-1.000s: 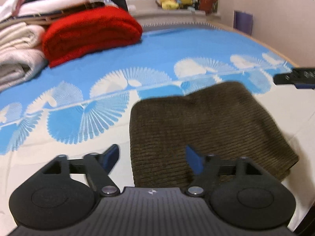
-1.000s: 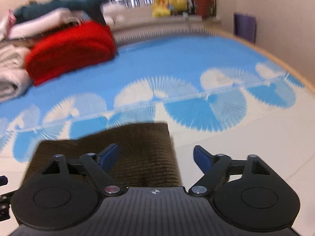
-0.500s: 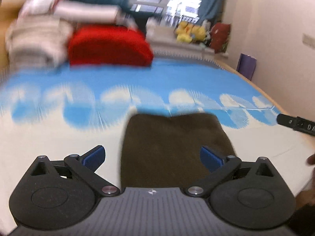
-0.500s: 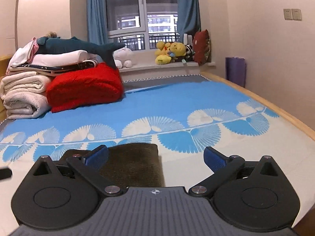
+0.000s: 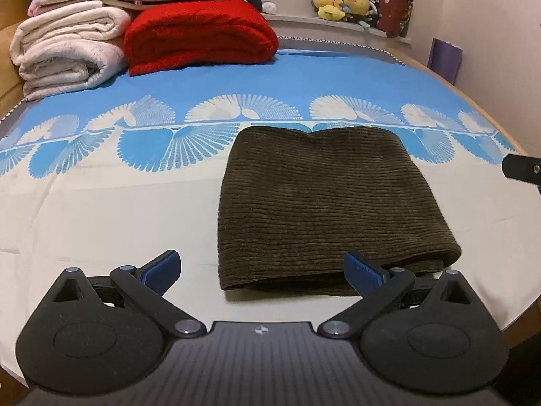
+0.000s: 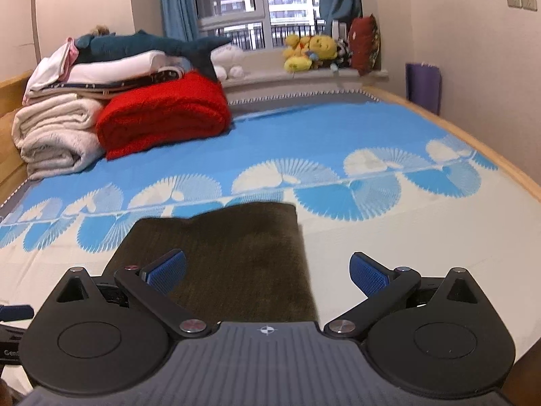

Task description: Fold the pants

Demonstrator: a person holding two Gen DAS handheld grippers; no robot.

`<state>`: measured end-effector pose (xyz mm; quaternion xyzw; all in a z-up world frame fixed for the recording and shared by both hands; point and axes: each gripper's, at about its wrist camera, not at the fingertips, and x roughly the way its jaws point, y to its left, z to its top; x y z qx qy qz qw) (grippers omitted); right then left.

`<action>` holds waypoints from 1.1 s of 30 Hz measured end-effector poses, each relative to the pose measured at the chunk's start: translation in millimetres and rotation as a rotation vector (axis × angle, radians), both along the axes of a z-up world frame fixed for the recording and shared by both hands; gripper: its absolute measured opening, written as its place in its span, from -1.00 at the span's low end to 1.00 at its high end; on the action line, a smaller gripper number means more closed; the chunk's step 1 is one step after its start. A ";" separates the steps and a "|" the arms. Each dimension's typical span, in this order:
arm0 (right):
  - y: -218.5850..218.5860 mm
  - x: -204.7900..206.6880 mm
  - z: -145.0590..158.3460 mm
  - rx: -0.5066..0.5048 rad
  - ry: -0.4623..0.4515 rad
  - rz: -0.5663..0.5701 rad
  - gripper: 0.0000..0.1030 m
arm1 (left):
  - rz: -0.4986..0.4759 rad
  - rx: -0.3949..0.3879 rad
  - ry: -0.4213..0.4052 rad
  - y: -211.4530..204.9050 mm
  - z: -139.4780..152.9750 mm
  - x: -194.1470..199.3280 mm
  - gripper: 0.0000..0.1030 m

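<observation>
Both your left tongs (image 5: pixel 260 269) and right tongs (image 6: pixel 267 270) hang spread and empty just short of the folded pants (image 5: pixel 324 199), whose near edge faces you.

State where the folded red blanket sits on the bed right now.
The red blanket lies at the bed's far end, left of centre in both wrist views, beside the stacked pale blankets and beyond the folded brown pants.
</observation>
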<state>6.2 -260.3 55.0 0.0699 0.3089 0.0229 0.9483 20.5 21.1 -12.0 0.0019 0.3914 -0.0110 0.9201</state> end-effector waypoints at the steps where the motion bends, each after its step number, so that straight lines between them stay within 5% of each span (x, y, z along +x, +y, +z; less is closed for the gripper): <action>1: 2.2 -0.1 -2.2 0.024 0.016 0.010 0.98 | 0.007 -0.001 0.009 0.2 -0.3 0.8 0.99; 7: 19.3 3.0 -28.8 0.055 0.141 0.037 0.97 | 0.032 -0.025 0.028 6.3 -5.1 10.8 0.99; 33: 38.8 12.9 -36.8 -0.067 0.141 0.098 0.97 | -0.003 -0.019 0.027 -0.2 -10.9 18.9 0.99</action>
